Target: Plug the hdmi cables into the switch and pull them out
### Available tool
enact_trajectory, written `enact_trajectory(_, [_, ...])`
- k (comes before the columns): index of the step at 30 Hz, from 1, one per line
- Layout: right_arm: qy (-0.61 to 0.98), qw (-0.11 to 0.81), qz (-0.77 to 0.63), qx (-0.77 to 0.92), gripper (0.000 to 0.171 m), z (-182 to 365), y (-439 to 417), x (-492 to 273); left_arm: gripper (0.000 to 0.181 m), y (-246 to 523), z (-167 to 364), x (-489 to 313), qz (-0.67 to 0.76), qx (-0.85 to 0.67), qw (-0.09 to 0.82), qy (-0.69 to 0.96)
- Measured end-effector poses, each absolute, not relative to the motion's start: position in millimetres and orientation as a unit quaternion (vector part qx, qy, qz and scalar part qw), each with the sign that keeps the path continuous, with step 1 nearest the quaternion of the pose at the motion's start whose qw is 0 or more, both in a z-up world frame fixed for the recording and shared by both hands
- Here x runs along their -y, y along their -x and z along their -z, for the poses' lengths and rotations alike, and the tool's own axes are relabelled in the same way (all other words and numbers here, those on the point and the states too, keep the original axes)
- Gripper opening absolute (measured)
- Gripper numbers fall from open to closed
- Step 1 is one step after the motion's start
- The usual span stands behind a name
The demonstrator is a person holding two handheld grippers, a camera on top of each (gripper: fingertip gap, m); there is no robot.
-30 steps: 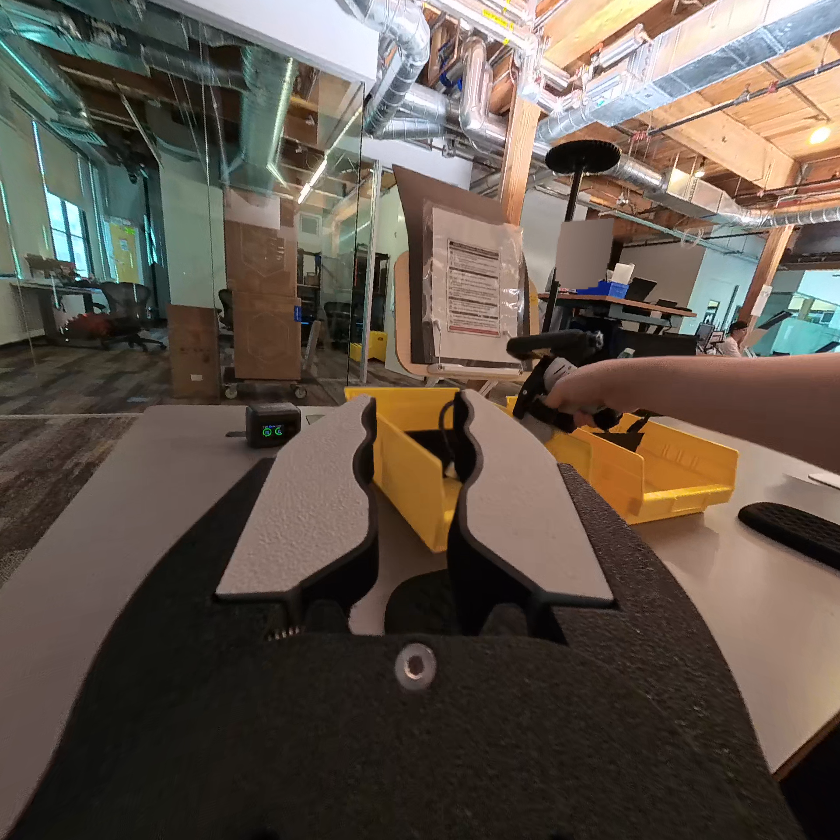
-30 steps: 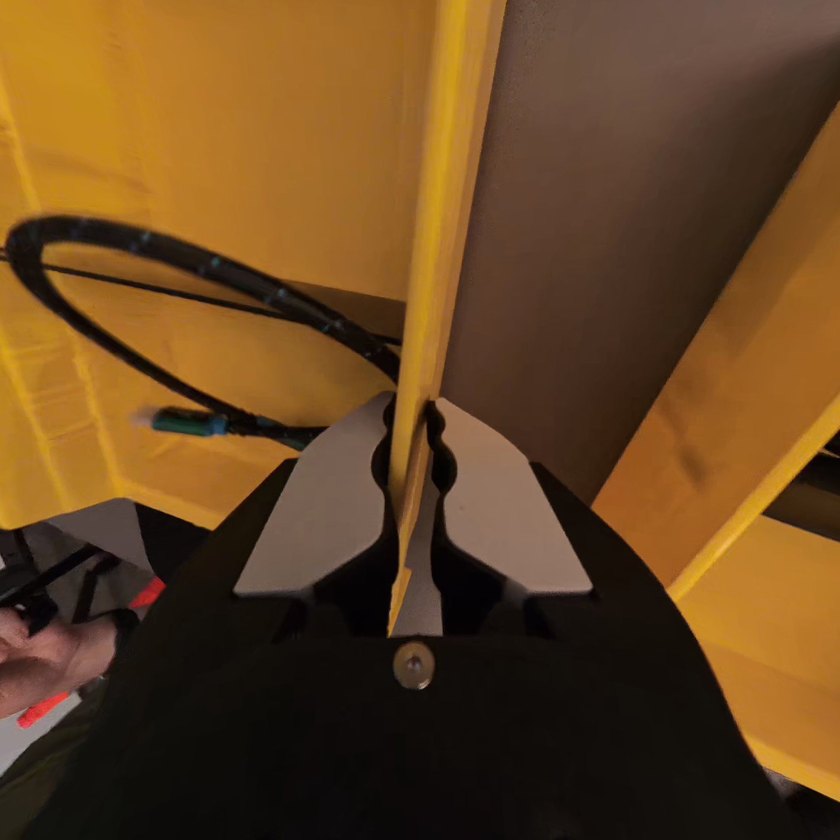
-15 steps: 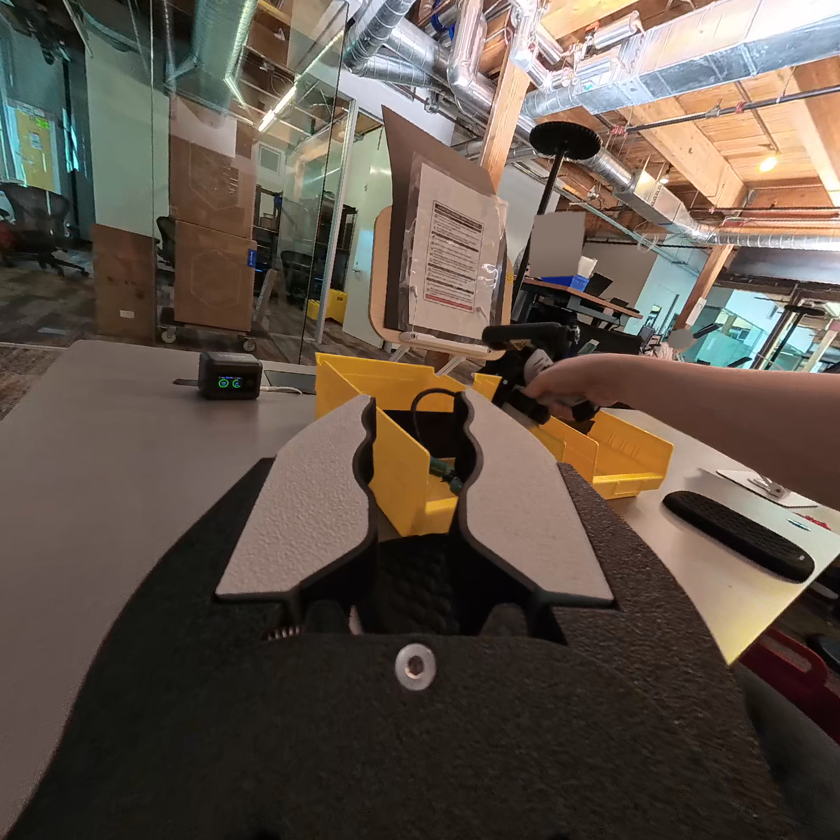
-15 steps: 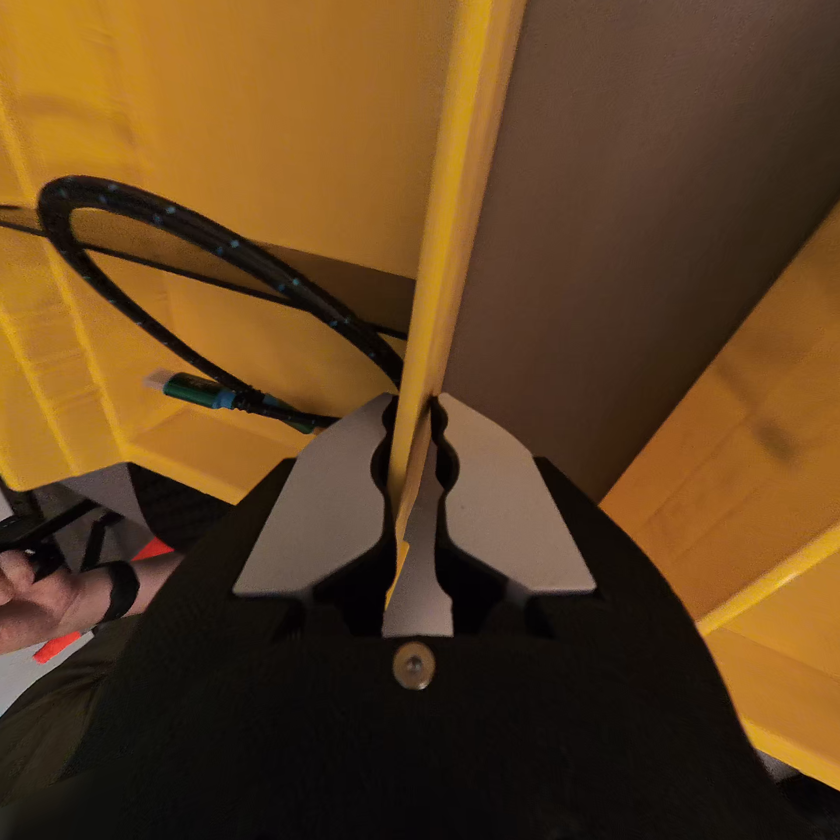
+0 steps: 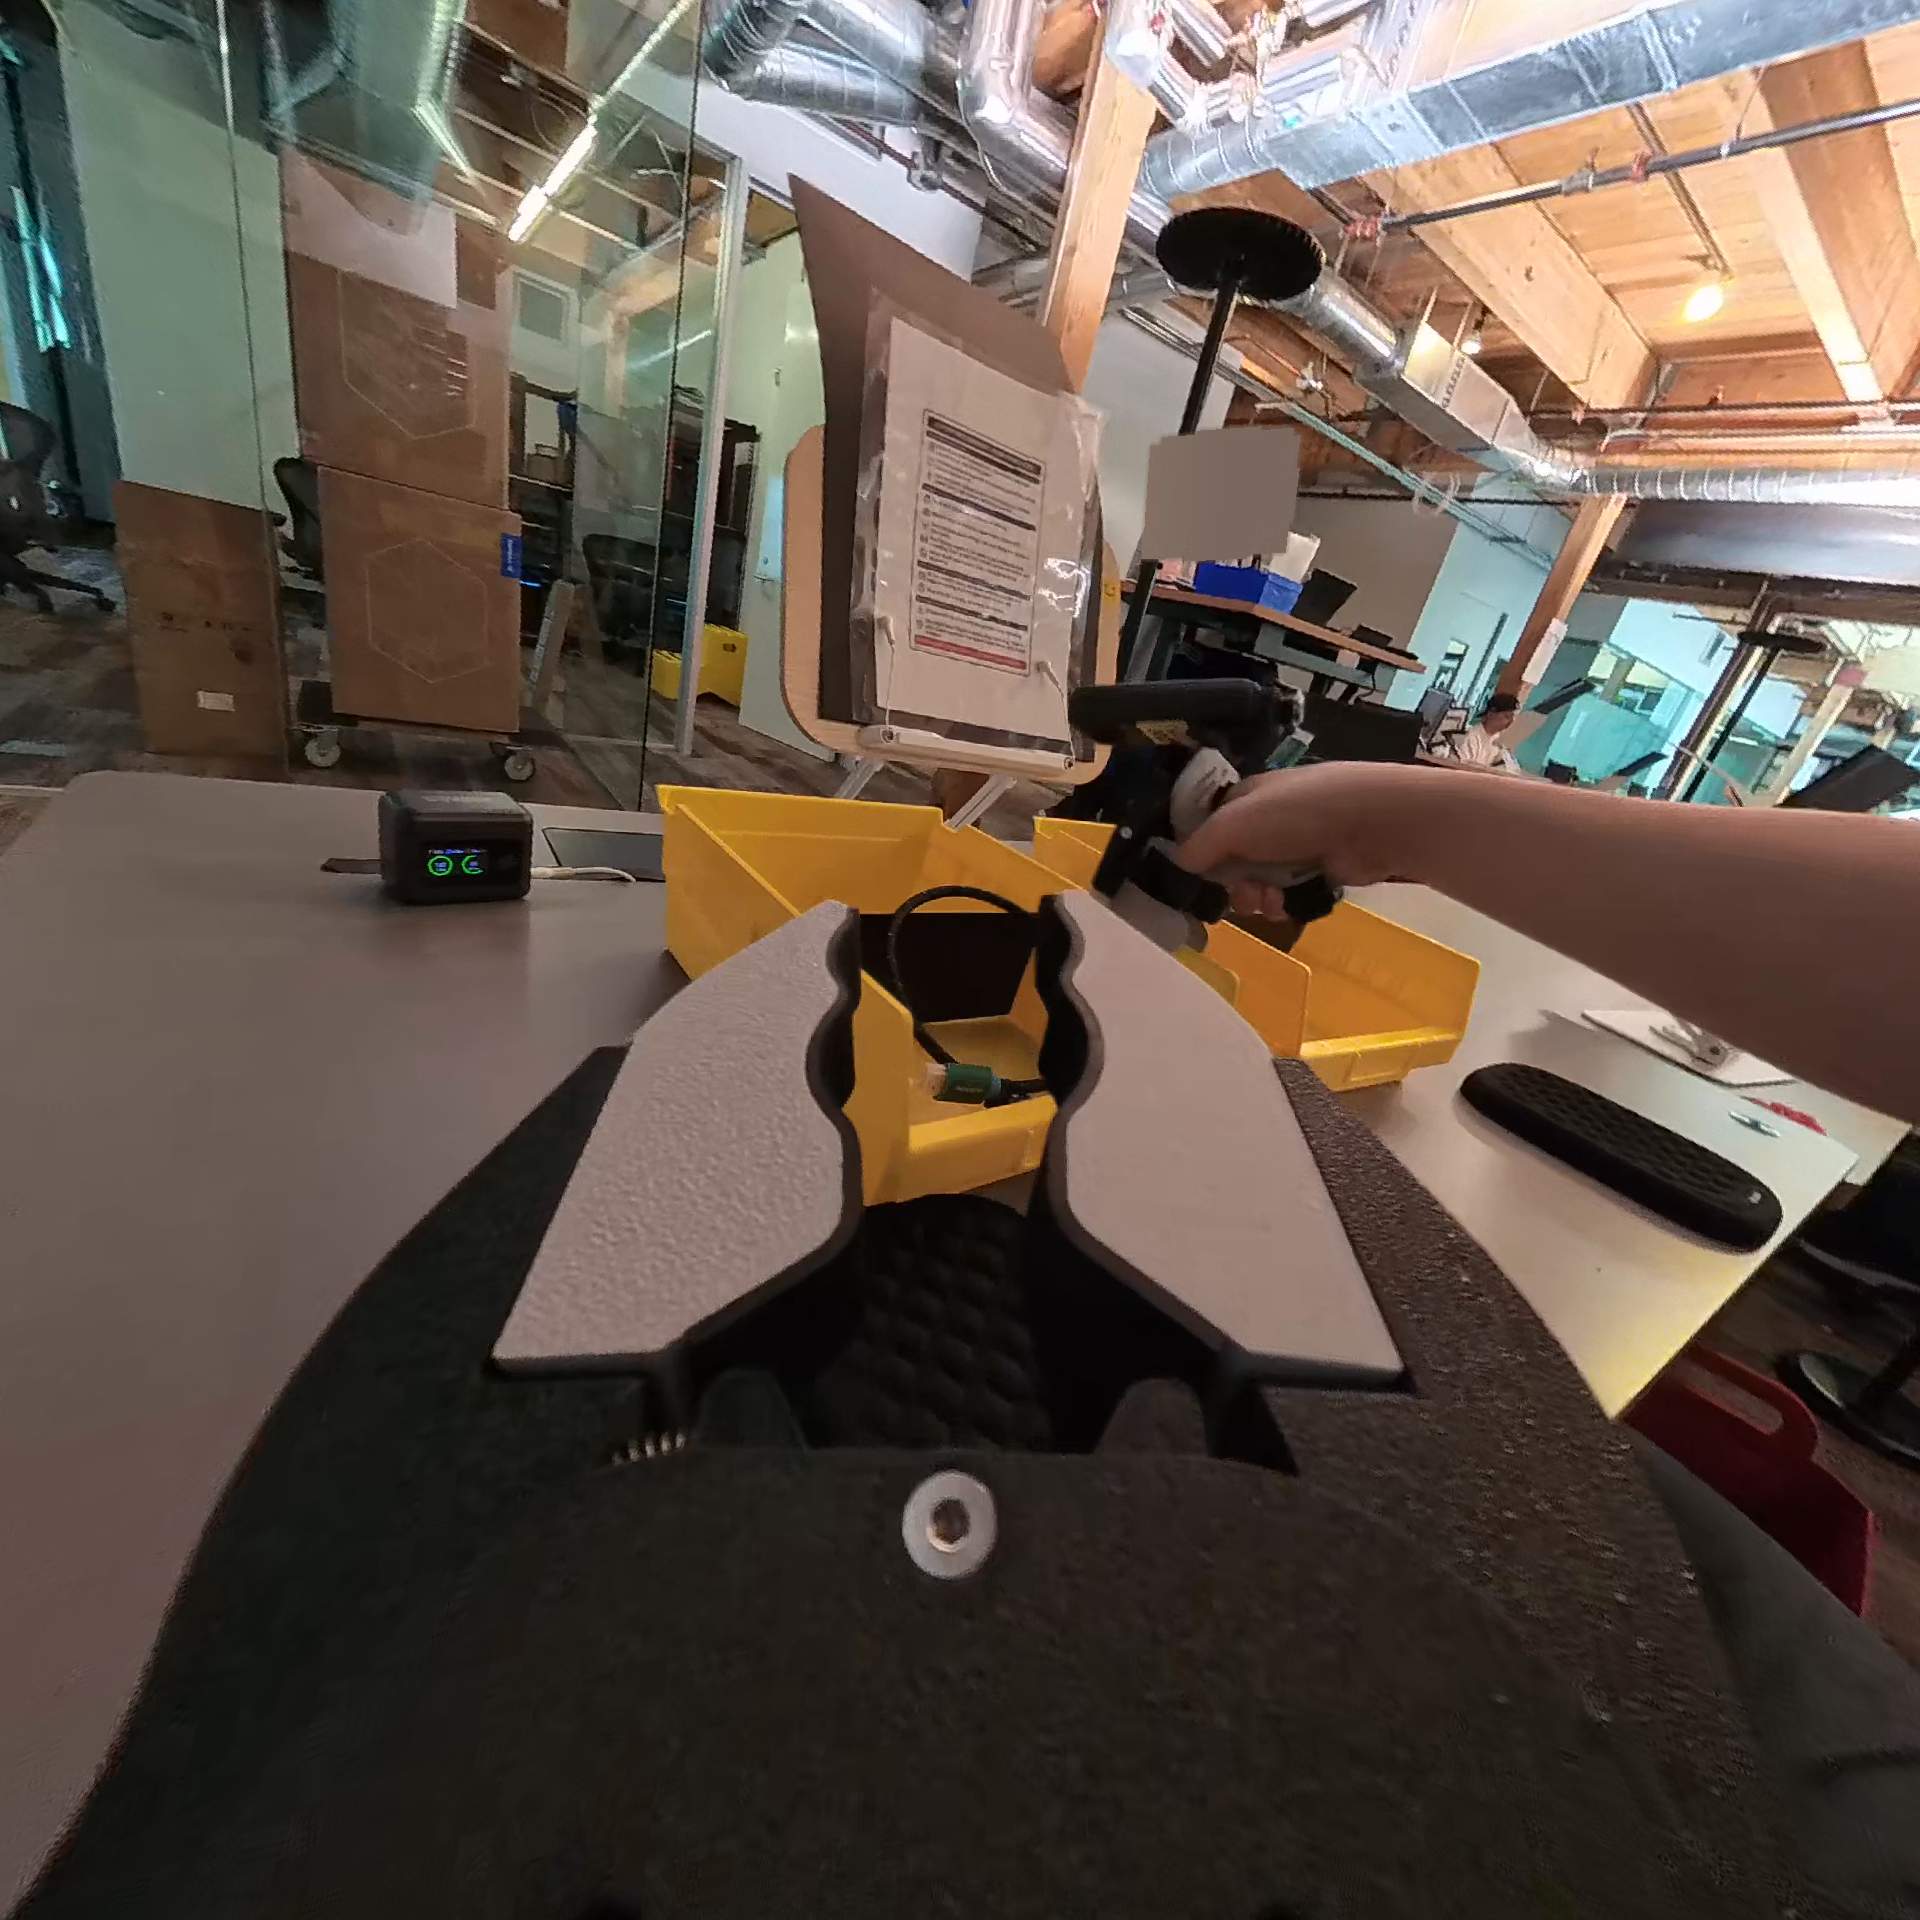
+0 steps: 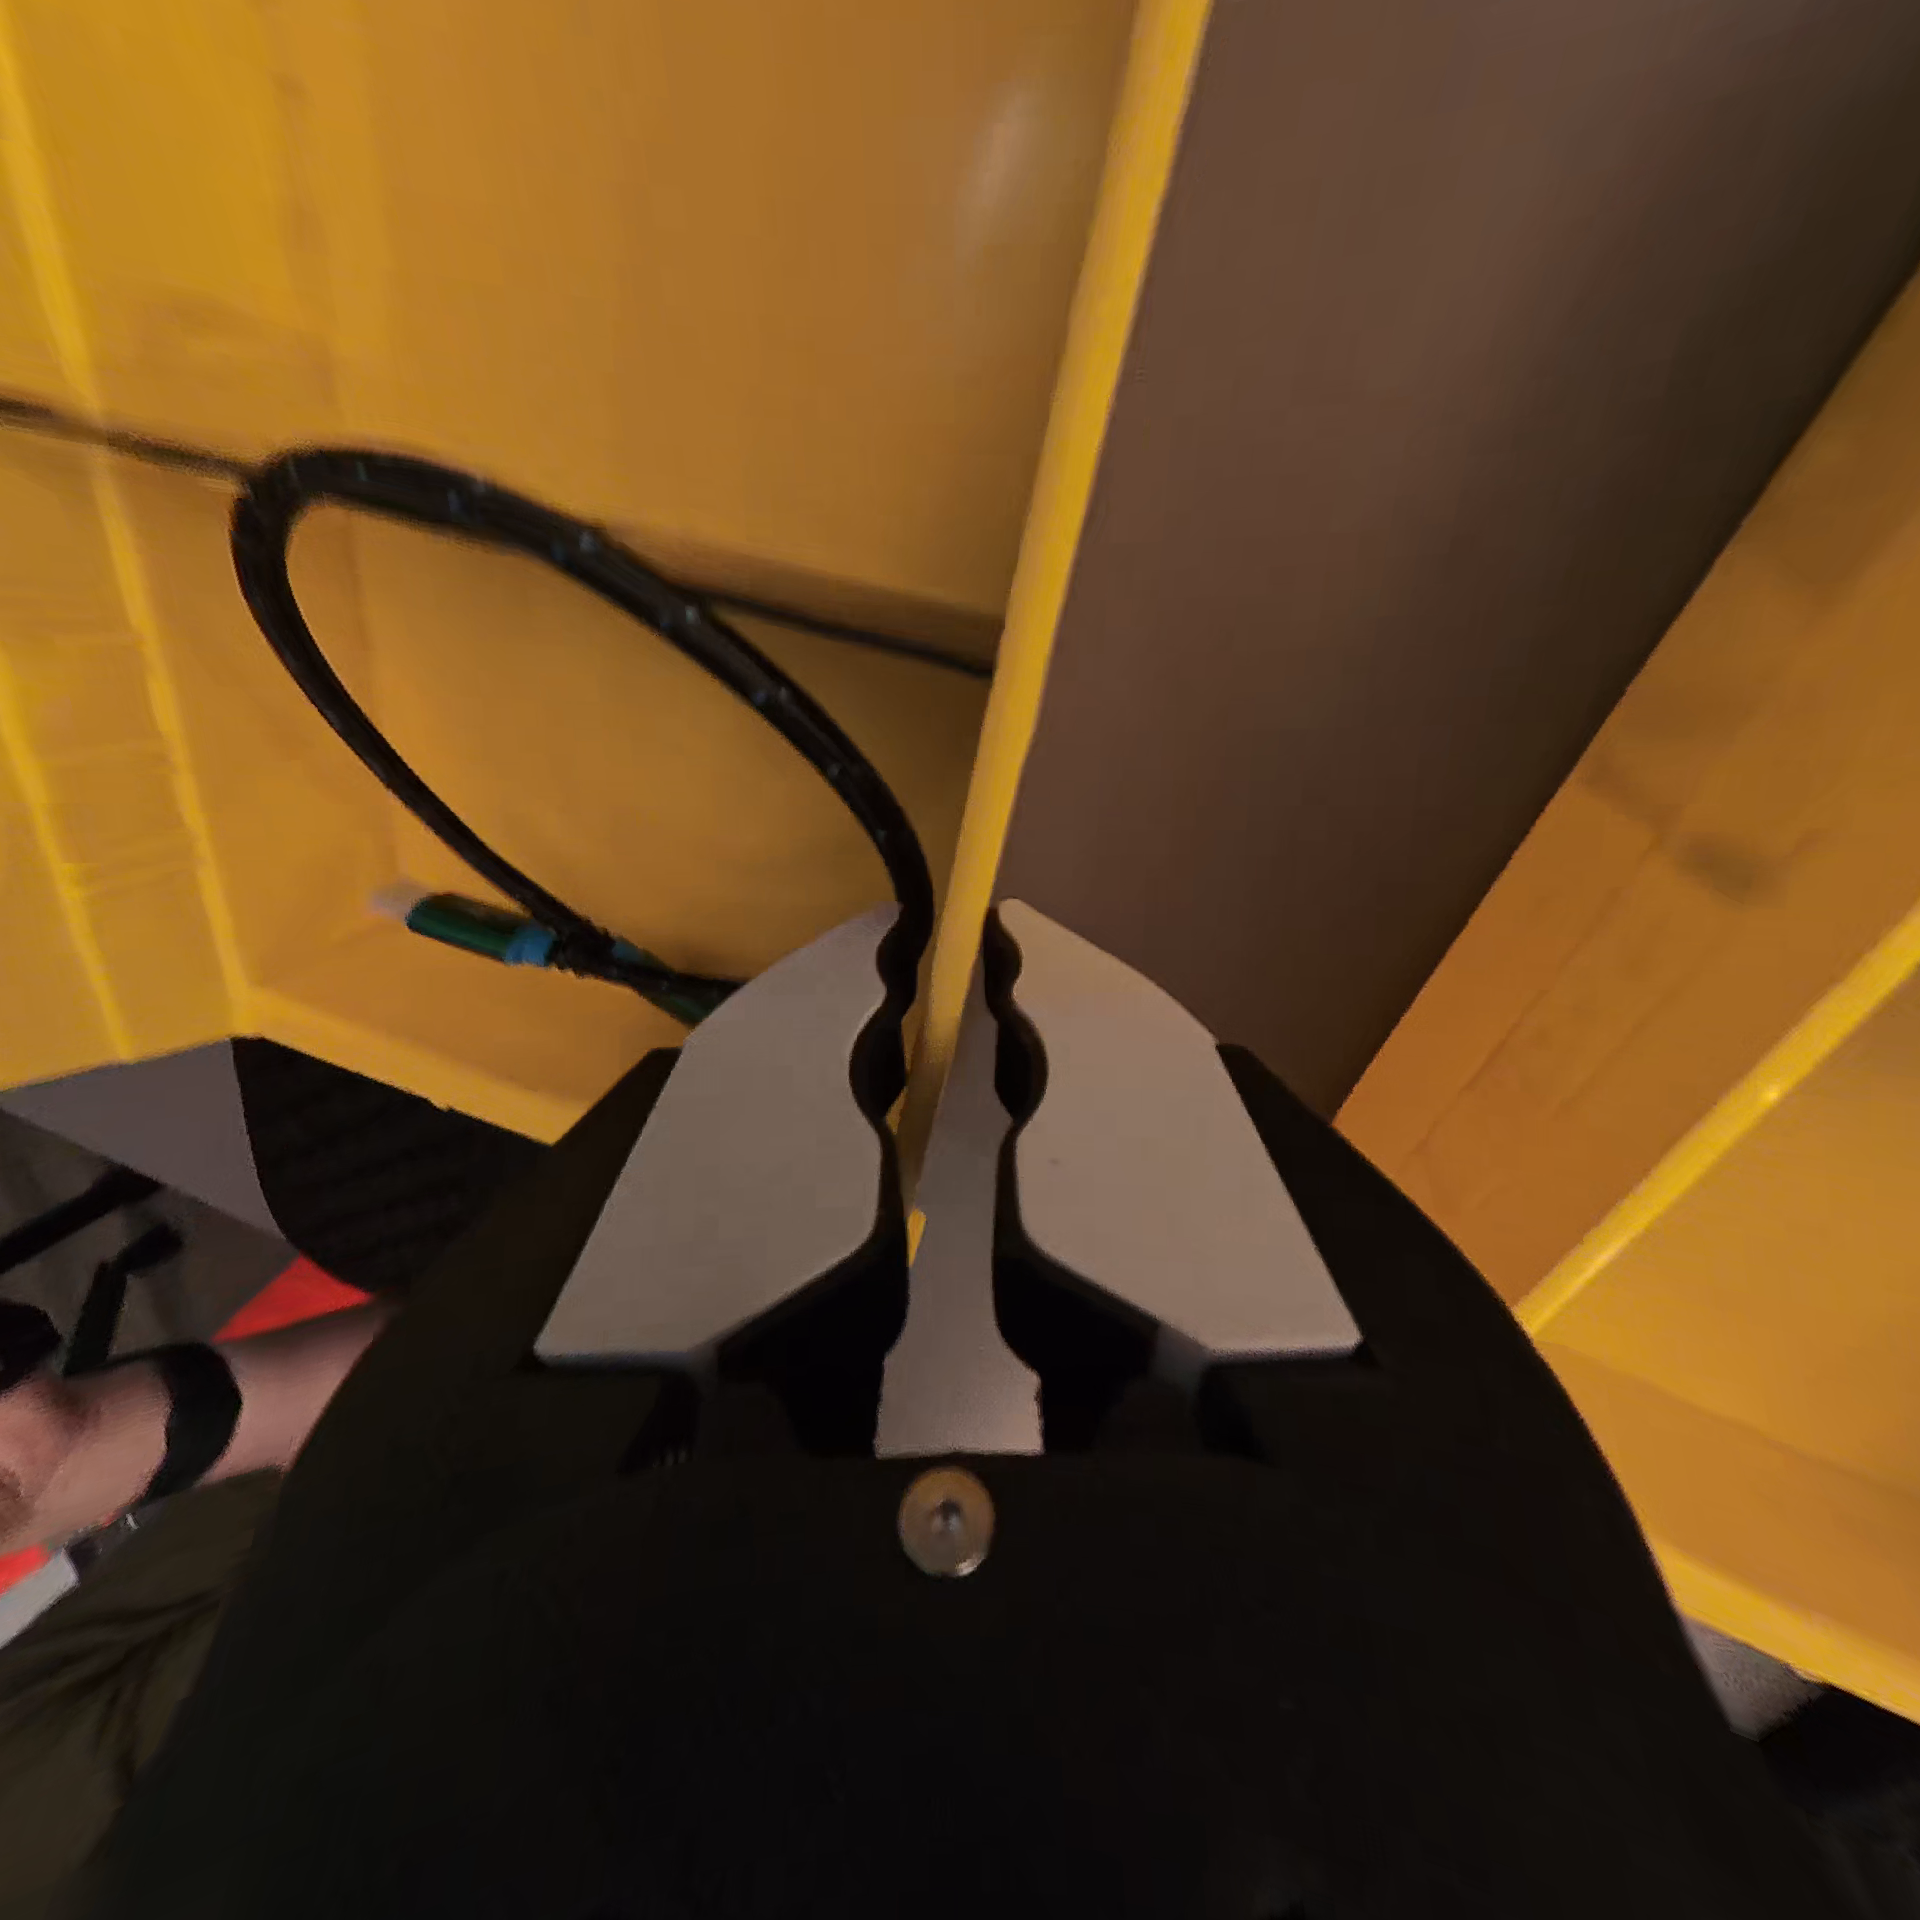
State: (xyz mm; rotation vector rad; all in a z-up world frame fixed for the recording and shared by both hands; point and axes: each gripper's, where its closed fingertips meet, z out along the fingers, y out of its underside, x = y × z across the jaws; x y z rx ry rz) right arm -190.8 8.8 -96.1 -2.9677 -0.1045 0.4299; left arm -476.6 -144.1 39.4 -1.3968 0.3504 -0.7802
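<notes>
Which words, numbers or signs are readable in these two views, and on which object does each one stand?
I do not copy out writing; I only say where it stands.
Printed sheet in a clear sleeve, on the upright board: lines of text.
Small black device: green-lit screen, too small to read.
White sticker on the far-left cardboard box: too small to read.
Yellow bin and cable, right wrist view: no writing.

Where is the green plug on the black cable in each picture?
Left wrist view: the green plug lies on the yellow bin's floor, seen between the open left gripper's fingers.
Right wrist view: green plug at middle left, inside the same bin.
Shared landmark: the black cable loop.
</notes>
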Motion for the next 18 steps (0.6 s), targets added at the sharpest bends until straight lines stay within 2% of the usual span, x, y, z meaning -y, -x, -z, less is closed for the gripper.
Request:
enact_trajectory(4, [0.983, 0.102, -0.155, -0.008, 0.013, 94, 188, -31, 0.031, 477, -38, 144, 0.342, -0.162, 0.681, 0.626])
enact_trajectory(8, [0.991, 0.087, -0.102, 0.007, 0.008, 109, 187, -34, 0.031, 476, -32, 141, 0.350, -0.164, 0.671, 0.633])
enact_trajectory(11, [0.997, 0.054, -0.057, 0.026, 0.010, 127, 187, -29, 0.031, 476, -28, 138, 0.350, -0.165, 0.665, 0.639])
enact_trajectory(18, [0.995, 0.047, -0.086, 0.016, 0.006, 127, 189, -36, 0.030, 465, -16, 133, 0.353, -0.182, 0.644, 0.654])
